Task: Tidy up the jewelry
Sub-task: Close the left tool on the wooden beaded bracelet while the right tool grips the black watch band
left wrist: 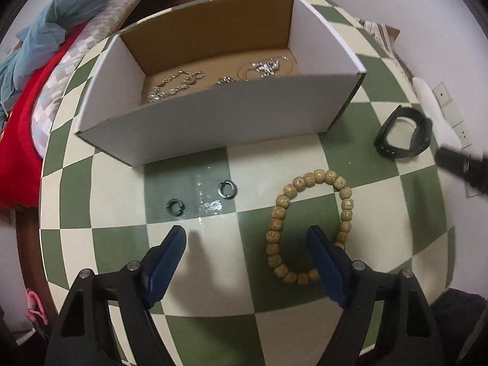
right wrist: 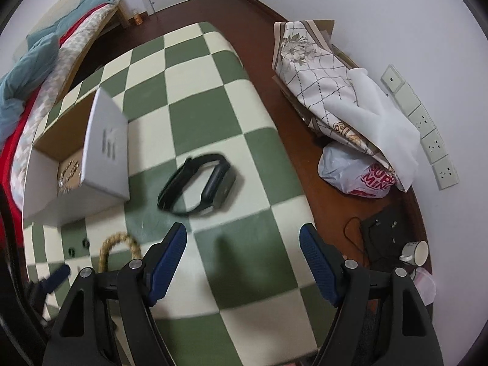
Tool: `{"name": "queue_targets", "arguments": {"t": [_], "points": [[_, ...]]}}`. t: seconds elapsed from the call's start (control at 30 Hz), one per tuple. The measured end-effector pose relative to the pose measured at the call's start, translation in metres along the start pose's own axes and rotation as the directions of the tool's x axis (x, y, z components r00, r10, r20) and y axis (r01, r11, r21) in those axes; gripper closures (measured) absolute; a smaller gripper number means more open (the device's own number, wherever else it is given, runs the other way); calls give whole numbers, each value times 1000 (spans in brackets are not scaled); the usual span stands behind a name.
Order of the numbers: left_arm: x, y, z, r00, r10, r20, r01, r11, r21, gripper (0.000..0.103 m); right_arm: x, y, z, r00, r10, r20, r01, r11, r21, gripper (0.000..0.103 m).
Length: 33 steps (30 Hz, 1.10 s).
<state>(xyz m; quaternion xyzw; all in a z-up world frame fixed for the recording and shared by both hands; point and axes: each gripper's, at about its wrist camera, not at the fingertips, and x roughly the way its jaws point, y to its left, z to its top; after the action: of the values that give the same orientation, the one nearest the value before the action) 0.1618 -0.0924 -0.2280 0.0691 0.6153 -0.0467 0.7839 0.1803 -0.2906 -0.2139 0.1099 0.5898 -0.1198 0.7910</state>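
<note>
Now I see both tongs open and empty: left gripper [left wrist: 245,239] beside the bead bracelet [left wrist: 311,225], right gripper [right wrist: 243,238] below the black watch [right wrist: 198,184].

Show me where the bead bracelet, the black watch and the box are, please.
bead bracelet [left wrist: 279,213], left wrist view, on its left run of beads.
black watch [right wrist: 218,183], right wrist view, on its body.
box [left wrist: 213,125], left wrist view, on its white front wall.
</note>
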Motion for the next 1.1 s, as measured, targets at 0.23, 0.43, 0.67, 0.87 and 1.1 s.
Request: {"name": "queue_targets", "arguments": {"t": [0.23,0.43,0.67,0.87,1.1], "points": [[-2,0,-1,999,-39,13,39,999,-11,64,25,1,27,1000,9,-8,-8,999,48,25],[-2,12,0,999,-48,13,48,999,-13,96,49,11,32,998,16,-66,-13,999,46,45],[-4,30,-16,1000,-26,4,26,999,-32,96,46,31,19,998,2,-68,-7,997,-74,89],[-11,46,-43,1000,-14,-12,13,999,-51,96,35,43,-21,995,13,-98,-33,980,-197,90],[-18,57,-76,1000,-11,-26,10,998,-58,96,18,51,-75,991,-8,-134,-35,946,-321,90]]}}
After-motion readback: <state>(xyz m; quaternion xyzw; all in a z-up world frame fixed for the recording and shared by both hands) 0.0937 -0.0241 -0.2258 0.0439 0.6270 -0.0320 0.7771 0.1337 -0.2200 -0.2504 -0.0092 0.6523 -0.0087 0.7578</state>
